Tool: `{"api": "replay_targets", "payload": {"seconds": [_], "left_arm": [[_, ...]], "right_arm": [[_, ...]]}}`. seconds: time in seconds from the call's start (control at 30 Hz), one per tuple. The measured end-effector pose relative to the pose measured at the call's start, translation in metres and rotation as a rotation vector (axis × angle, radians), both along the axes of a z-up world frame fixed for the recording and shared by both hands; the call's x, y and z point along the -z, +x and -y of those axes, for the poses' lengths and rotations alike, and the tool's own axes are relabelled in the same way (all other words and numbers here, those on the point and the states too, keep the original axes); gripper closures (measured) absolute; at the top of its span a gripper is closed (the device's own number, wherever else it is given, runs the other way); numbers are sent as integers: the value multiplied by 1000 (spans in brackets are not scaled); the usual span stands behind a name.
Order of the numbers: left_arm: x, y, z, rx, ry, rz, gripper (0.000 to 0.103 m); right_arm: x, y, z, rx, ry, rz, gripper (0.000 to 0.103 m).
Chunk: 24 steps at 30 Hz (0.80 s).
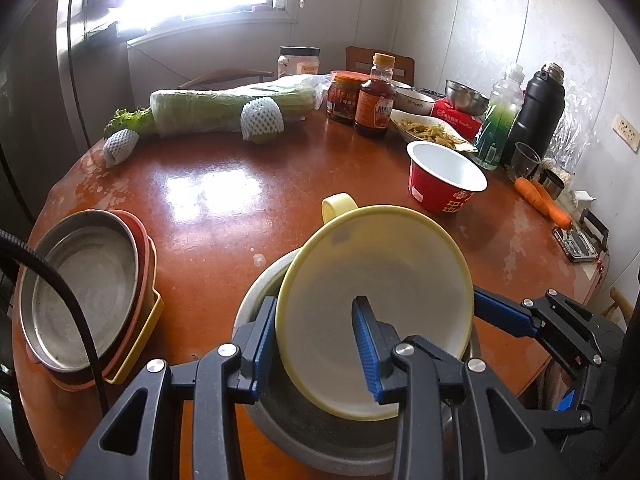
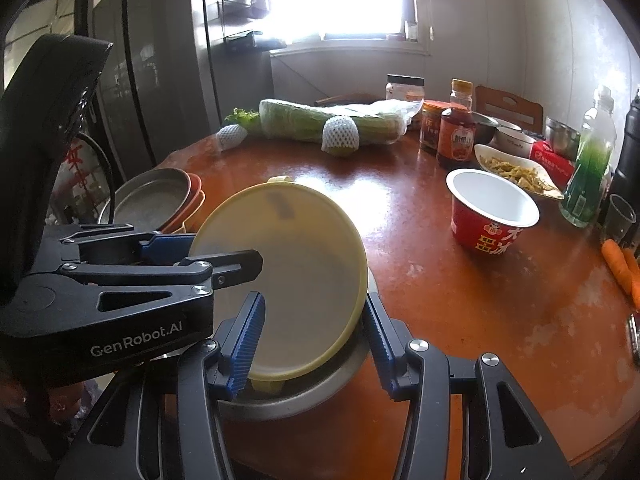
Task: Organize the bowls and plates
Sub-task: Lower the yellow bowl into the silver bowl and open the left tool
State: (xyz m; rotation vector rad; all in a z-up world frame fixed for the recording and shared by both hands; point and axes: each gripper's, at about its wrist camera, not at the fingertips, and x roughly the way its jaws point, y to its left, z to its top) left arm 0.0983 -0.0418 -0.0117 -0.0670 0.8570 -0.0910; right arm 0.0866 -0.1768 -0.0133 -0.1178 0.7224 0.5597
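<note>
A pale yellow bowl [image 1: 372, 280] with a loop handle hangs tilted, its inside facing me, over a grey metal bowl [image 1: 320, 436] near the table's front edge. My left gripper [image 1: 316, 344] is shut on the yellow bowl's left rim, one finger outside and one inside. My right gripper [image 2: 314, 340] holds the yellow bowl [image 2: 288, 264] at its lower right rim, with a pad on each side of the wall. The metal bowl [image 2: 320, 396] shows under it. A stack of plates [image 1: 88, 280], a metal plate on top of orange and yellow ones, lies at the left.
On the round brown table [image 1: 224, 200] stand a red paper cup [image 1: 444, 180], sauce jars and a bottle [image 1: 374, 96], a dish of food [image 1: 428, 128], a green bottle, a black flask [image 1: 536, 112], carrots [image 1: 544, 200] and wrapped greens [image 1: 224, 112] at the back.
</note>
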Motion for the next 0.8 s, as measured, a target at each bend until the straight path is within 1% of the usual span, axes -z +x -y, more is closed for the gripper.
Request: {"api": "replay_targets", "payload": {"seconds": [0.5, 0.8], "left_arm": [[6, 1, -4, -5, 6, -19, 65], [6, -1, -7, -4, -14, -20, 65]], "right_arm": [[1, -2, -2, -6, -16, 11, 51], [0, -1, -1, -2, -16, 3, 51]]}}
